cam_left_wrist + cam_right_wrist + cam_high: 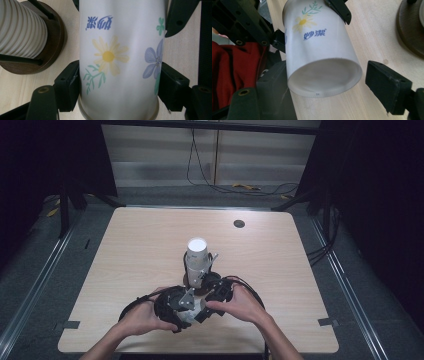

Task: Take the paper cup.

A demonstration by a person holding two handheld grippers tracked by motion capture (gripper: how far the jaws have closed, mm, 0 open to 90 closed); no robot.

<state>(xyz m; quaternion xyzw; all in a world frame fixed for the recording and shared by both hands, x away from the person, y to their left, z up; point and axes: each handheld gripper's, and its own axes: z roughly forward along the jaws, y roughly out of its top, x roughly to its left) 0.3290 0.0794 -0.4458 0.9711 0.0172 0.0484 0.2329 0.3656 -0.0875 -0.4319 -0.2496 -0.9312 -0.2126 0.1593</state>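
A white paper cup (117, 57) printed with flowers and blue characters lies on its side between the two grippers. My left gripper (117, 86) is shut on it near the rim, with a pad pressing on each side. In the right gripper view the cup's base (324, 77) faces the camera between the jaws of my right gripper (329, 85). Its left pad is against the cup wall and its right pad (387, 85) stands clear, so it is open. In the high view both hands hold the grippers (195, 302) near the front edge, just in front of a stack of ribbed white cups (197, 257).
The cup stack (20, 30) stands in a round brown wooden base (53, 42) with thin black rods, close beside the held cup. The light wooden table (140, 250) has a black grommet (239, 224) at the back right. Red cloth (229, 72) shows behind the left gripper.
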